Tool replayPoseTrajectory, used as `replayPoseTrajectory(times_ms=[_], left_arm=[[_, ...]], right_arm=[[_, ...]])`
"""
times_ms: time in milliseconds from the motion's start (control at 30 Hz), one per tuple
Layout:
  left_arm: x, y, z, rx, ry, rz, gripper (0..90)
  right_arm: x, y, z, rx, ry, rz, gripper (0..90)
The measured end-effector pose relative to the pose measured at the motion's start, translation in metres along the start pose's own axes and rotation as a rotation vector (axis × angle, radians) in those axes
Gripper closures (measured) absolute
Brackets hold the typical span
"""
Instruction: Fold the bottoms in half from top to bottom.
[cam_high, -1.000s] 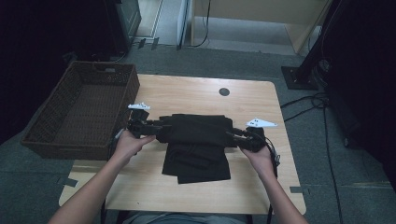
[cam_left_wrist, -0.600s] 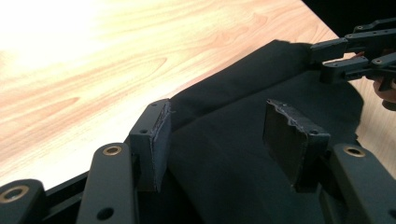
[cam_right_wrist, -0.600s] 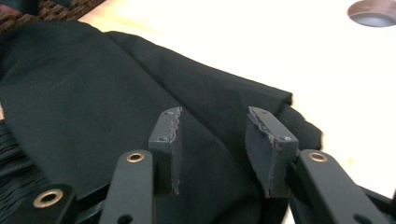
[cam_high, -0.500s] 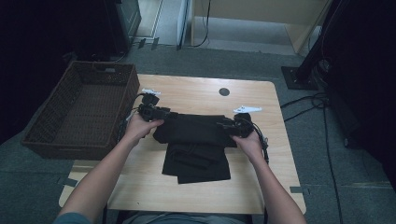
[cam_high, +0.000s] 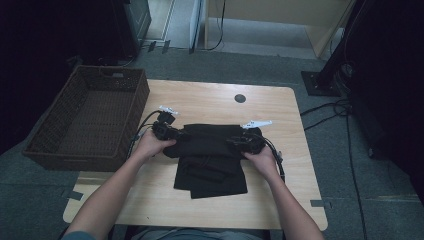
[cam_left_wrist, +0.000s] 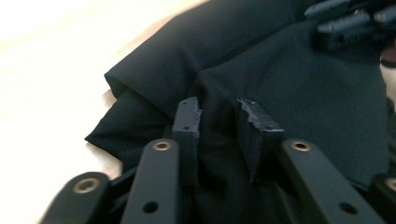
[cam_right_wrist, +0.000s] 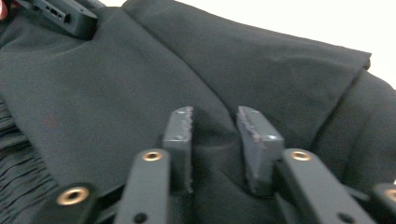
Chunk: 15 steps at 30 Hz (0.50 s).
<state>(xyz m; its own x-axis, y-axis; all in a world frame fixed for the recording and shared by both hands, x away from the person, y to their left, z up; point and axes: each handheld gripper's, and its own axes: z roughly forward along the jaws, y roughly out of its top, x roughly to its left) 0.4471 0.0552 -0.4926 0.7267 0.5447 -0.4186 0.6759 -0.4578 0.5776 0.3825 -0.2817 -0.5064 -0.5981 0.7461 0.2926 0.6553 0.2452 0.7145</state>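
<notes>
A black garment (cam_high: 210, 155) lies folded on the wooden table (cam_high: 210, 100), its lower part reaching toward the person. My left gripper (cam_high: 176, 135) sits at the garment's left edge and my right gripper (cam_high: 235, 141) at its right edge. Both point inward at each other. In the left gripper view my left gripper (cam_left_wrist: 218, 109) has a ridge of the garment (cam_left_wrist: 289, 79) pinched between its jaws. In the right gripper view my right gripper (cam_right_wrist: 215, 119) pinches a fold of the garment (cam_right_wrist: 116, 84). Both pairs of jaws have just been closing on the fabric.
A dark wicker basket (cam_high: 90, 120) stands against the table's left edge, with nothing in it. A small black disc (cam_high: 240, 98) is set in the tabletop near the far edge. Cables (cam_high: 325, 107) trail on the floor at the right. Bare wood surrounds the garment.
Both hands have come inward toward each other and sunk onto the garment. Its top band is now shorter and bunched between the grippers, and both pairs of jaws have narrowed on the fabric.
</notes>
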Motion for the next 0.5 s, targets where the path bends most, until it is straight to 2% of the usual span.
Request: replayPoseTrajectory(times_ms=[33, 100, 133, 233, 300, 333, 367, 400, 433, 467, 500], left_arm=[[-0.001, -0.002, 0.0, 0.006, 0.001, 0.001, 71.7], [-0.003, -0.001, -0.004, -0.011, 0.026, 0.005, 77.7], [-0.003, -0.001, -0.004, -0.011, 0.026, 0.005, 82.7], [-0.008, 0.003, -0.014, -0.053, 0.037, 0.023, 87.0], [-0.012, 0.007, -0.02, -0.066, 0.032, 0.037, 87.6], [-0.016, 0.009, -0.028, -0.083, 0.024, 0.047, 87.8], [-0.016, 0.009, -0.028, -0.083, 0.024, 0.047, 87.8], [-0.019, 0.01, -0.032, -0.096, 0.02, 0.045, 87.8], [-0.027, 0.011, -0.04, -0.115, 0.013, 0.051, 87.8], [-0.027, 0.011, -0.04, -0.115, 0.013, 0.051, 87.7], [-0.04, 0.009, -0.049, -0.139, 0.01, 0.066, 87.7]], right_arm=[[0.0, 0.0, 0.0, 0.0, 0.0, 0.0, 73.9], [0.003, 0.001, -0.002, 0.005, 0.002, 0.013, 84.8], [0.003, 0.001, -0.002, 0.005, 0.002, 0.013, 84.8], [0.009, 0.005, -0.007, -0.008, -0.004, -0.007, 86.7], [0.012, 0.009, -0.013, -0.025, -0.009, -0.014, 86.8], [0.014, 0.014, -0.02, -0.055, 0.0, -0.015, 86.8], [0.014, 0.014, -0.02, -0.055, 0.0, -0.015, 86.8], [0.015, 0.016, -0.024, -0.067, 0.003, -0.016, 86.8], [0.019, 0.019, -0.033, -0.087, 0.012, -0.025, 86.7], [0.019, 0.019, -0.033, -0.087, 0.012, -0.025, 86.7], [0.027, 0.019, -0.042, -0.087, 0.011, -0.044, 86.5]])
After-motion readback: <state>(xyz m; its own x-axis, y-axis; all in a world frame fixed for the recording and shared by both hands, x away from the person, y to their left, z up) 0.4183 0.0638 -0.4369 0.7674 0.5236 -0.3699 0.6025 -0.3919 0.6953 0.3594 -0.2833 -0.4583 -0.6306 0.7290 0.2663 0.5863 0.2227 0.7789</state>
